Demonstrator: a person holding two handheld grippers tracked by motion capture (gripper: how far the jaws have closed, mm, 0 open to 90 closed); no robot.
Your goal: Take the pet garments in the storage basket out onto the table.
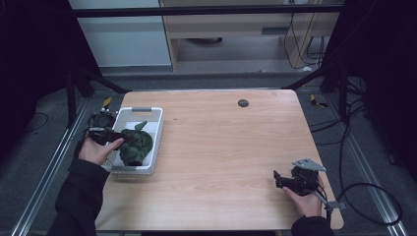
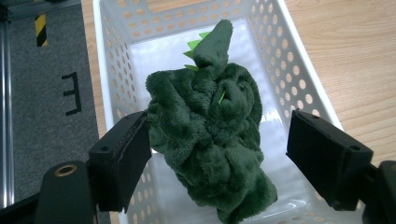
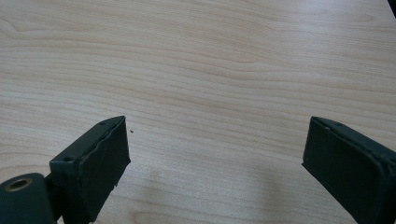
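Observation:
A dark green plush toy (image 1: 136,146) with light green spikes lies crumpled in a white perforated basket (image 1: 156,140) at the table's left side. My left gripper (image 1: 118,138) hovers at the basket's left edge, open, its jaws spread wide to either side of the plush toy (image 2: 210,135); the left jaw brushes the fur, the right one stands apart. The basket (image 2: 289,60) wall rises behind and to the right of the toy. My right gripper (image 1: 278,179) rests near the table's front right corner, open, with bare wood between its jaws (image 3: 215,158).
A wooden table (image 1: 231,147) with a small dark round insert (image 1: 243,103) near its far edge. Grey floor and metal rails (image 1: 54,162) flank the table. Cables trail off at the right (image 1: 364,196).

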